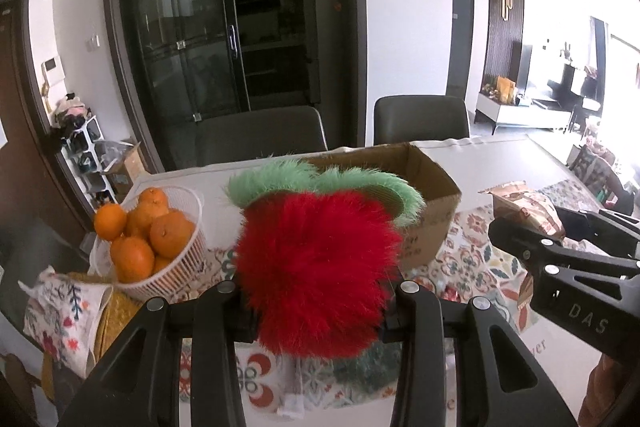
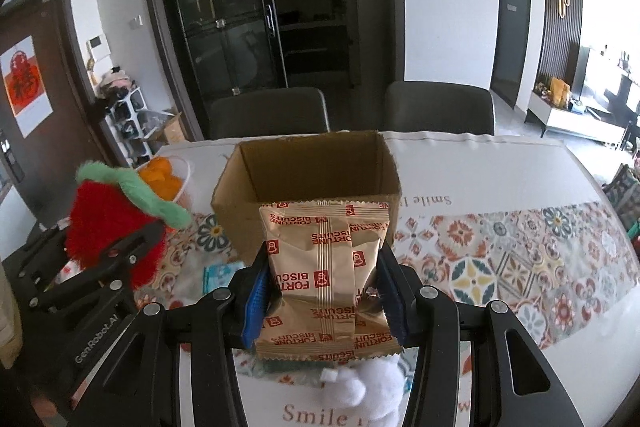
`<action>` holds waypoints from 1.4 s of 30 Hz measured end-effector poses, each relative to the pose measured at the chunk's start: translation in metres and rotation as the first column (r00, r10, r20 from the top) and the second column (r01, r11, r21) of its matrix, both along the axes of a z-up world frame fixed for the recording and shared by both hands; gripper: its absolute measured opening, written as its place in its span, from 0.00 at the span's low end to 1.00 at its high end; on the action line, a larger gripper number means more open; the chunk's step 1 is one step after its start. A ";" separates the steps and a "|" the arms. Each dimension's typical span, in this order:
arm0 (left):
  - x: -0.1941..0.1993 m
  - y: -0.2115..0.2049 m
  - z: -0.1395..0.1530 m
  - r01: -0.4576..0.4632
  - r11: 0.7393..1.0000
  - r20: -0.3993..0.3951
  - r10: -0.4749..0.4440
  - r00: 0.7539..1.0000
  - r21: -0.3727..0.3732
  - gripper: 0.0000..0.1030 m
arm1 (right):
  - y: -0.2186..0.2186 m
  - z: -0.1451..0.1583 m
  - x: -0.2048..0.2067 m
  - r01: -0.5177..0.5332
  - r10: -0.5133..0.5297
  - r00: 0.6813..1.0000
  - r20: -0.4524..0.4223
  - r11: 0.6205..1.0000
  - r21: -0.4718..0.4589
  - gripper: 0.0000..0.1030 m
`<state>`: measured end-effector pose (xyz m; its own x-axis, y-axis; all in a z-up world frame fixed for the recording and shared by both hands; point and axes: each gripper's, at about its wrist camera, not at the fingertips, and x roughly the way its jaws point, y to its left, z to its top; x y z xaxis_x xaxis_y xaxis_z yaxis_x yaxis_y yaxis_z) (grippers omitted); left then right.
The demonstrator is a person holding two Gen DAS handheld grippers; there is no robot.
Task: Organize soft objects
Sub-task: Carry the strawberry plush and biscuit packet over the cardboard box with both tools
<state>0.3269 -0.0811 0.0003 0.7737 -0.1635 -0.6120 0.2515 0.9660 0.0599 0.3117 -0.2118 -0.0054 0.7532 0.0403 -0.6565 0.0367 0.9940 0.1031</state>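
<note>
My left gripper (image 1: pixel 316 291) is shut on a fluffy red strawberry plush (image 1: pixel 316 267) with a green furry top and holds it above the table, just left of an open cardboard box (image 1: pixel 432 195). The plush also shows in the right wrist view (image 2: pixel 112 223). My right gripper (image 2: pixel 324 283) is shut on a tan Fortune Biscuits packet (image 2: pixel 320 271) and holds it in front of the open box (image 2: pixel 312 183). The right gripper shows at the right of the left wrist view (image 1: pixel 520 227). A white fluffy item (image 2: pixel 368 387) lies below the packet.
A white basket of oranges (image 1: pixel 160 239) stands left of the box. A floral cushion (image 1: pixel 60 319) lies at the left table edge. A patterned tablecloth (image 2: pixel 500 259) covers the table. Two dark chairs (image 2: pixel 436 107) stand behind it.
</note>
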 end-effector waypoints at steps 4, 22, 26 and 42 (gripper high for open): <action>0.022 -0.003 0.007 0.001 1.000 -0.014 -0.001 1.000 -0.014 0.38 | -0.005 0.010 0.023 -0.011 0.011 1.000 0.004 1.000 -0.003 0.48; 0.112 -0.023 0.021 0.021 0.999 -0.124 -0.024 0.992 -0.028 0.38 | -0.031 0.021 0.126 -0.026 0.030 0.995 -0.100 0.999 0.041 0.48; 0.131 -0.030 0.015 0.031 0.999 -0.175 -0.034 0.984 -0.020 0.38 | -0.037 0.015 0.147 -0.026 0.033 0.988 -0.152 0.998 0.049 0.48; 0.195 -0.044 -0.040 0.034 0.999 -0.402 -0.017 0.915 0.035 0.39 | -0.044 -0.034 0.225 -0.041 0.054 0.926 -0.373 0.998 0.043 0.48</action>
